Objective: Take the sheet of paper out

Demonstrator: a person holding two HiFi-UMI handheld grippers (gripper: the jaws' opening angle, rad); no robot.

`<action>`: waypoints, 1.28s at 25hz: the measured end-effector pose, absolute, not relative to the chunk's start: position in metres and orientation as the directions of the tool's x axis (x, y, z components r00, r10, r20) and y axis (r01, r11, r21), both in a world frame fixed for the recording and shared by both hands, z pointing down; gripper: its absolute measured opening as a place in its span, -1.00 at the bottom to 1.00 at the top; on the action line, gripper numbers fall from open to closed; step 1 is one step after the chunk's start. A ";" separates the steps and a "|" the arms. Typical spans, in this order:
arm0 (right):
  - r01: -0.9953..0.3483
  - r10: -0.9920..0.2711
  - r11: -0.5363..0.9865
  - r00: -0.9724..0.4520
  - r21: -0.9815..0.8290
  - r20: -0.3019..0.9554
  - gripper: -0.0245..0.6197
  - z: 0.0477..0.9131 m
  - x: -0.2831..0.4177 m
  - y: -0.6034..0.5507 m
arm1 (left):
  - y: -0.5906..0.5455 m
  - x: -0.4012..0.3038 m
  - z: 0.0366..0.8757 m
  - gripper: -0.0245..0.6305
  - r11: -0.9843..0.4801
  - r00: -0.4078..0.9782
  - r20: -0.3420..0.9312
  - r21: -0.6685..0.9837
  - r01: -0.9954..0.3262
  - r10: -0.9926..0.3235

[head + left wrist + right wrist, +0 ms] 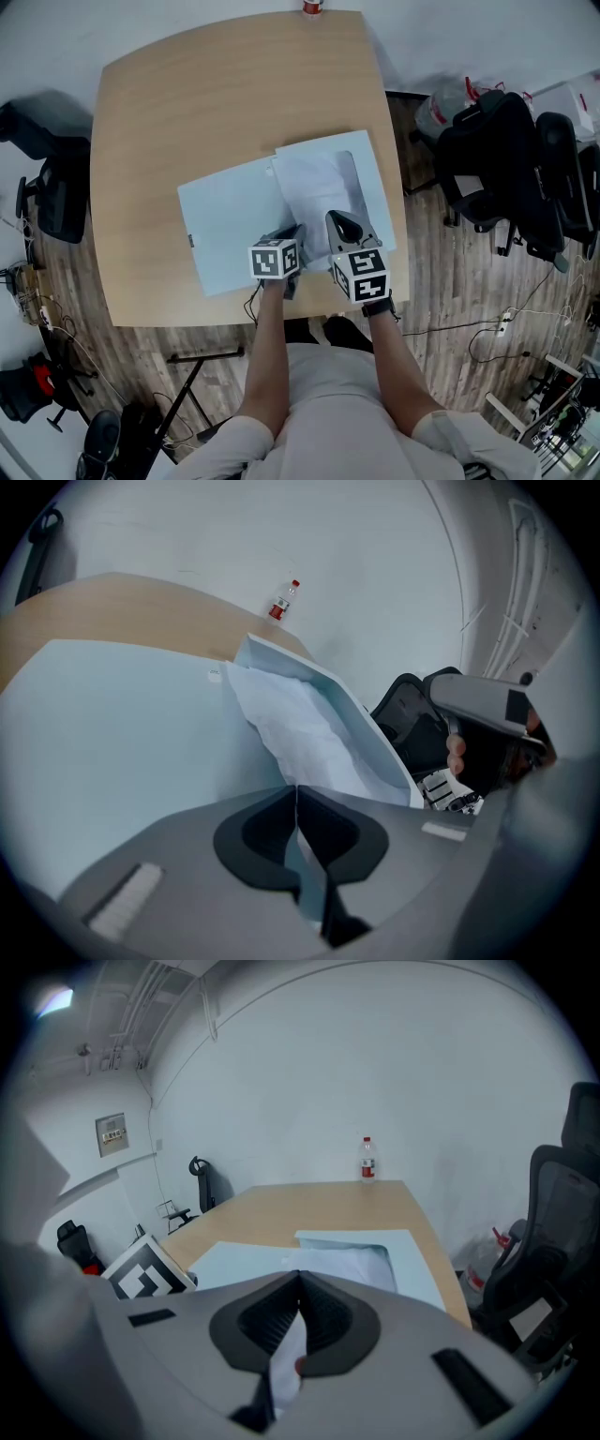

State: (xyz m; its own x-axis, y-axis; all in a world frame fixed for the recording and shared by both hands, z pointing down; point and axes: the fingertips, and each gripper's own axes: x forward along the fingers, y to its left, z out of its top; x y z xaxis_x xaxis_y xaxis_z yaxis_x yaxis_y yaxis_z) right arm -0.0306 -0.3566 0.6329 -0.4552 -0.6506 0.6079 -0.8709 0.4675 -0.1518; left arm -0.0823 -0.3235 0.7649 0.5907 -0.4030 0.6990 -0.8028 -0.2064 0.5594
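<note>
A light blue folder (225, 220) lies open on the wooden table (187, 103). A crumpled white sheet of paper (314, 192) sits in its right-hand pocket (373, 178). My left gripper (292, 231) is at the folder's near edge, and in the left gripper view its jaws (297, 803) are shut on a thin light blue folder layer, with the white sheet (300, 728) just beyond. My right gripper (342, 225) is beside it to the right. In the right gripper view (298, 1288) the jaws pinch the white sheet's near edge (281, 1363).
A small bottle with a red label (312, 7) stands at the table's far edge. Black office chairs (506, 159) crowd the right side, and another chair (52, 187) is at the left. Cables lie on the wooden floor (497, 323).
</note>
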 end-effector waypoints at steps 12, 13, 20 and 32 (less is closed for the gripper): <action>-0.861 -0.658 0.488 -0.472 -0.145 0.587 -0.89 0.624 -0.035 -0.352 | -0.321 -0.098 0.759 -0.90 -0.206 0.525 0.737 0.486 -0.849 -0.427; -0.859 -0.658 0.490 -0.474 -0.145 0.585 -0.89 0.623 -0.036 -0.351 | -0.321 -0.099 0.758 -0.90 -0.203 0.522 0.735 0.485 -0.851 -0.432; -0.846 -0.658 0.513 -0.497 -0.146 0.566 -0.89 0.614 -0.039 -0.343 | -0.316 -0.108 0.744 -0.90 -0.187 0.479 0.737 0.447 -0.875 -0.477; -0.823 -0.667 0.539 -0.548 -0.181 0.504 -0.89 0.585 -0.046 -0.327 | -0.298 -0.136 0.713 -0.90 -0.119 0.416 0.699 0.433 -0.893 -0.582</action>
